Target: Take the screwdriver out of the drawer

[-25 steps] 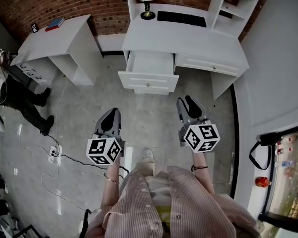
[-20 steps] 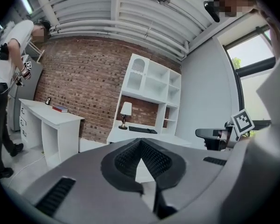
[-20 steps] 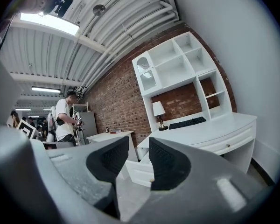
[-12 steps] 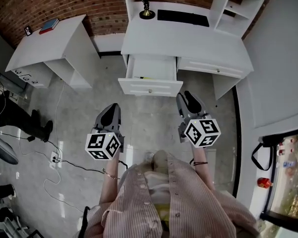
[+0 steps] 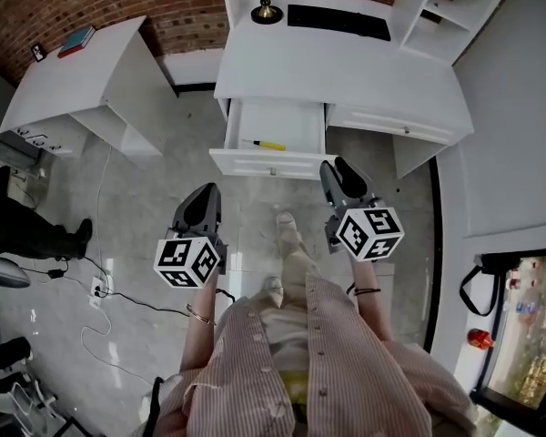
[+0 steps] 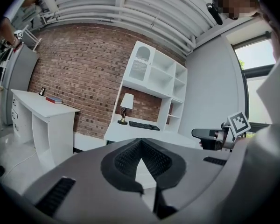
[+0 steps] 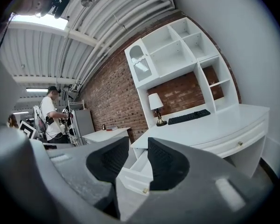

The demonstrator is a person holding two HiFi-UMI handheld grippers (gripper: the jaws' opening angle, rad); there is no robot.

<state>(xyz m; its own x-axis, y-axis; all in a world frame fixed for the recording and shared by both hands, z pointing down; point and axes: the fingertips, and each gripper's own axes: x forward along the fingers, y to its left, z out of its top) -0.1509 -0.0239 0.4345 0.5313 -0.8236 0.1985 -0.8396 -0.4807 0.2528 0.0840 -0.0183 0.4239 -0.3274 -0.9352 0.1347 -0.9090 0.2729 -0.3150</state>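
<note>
Lying in drawer (image 5: 273,164), screwdriver (image 5: 266,144): handle yellow, shaft barely visible

From above the person's head we look steeply down on both tools, with the left gripper (image 5: 203,200) and right gripper (image 5: 343,177) low in the middle and the white desk (image 5: 346,76) and its open drawer (image 5: 273,121) just ahead of their tips. Riding close behind each tool's jaws, we look forward and somewhat upward along them: the left gripper view faces the brick wall (image 6: 79,73) and the desk, the right gripper view faces the drawer ahead of its jaws. All three views share the desk, its lamp (image 7: 154,102) and keyboard (image 7: 189,116), and each gripper view catches the other tool's marker cube (image 6: 238,122) off to the side.
</note>
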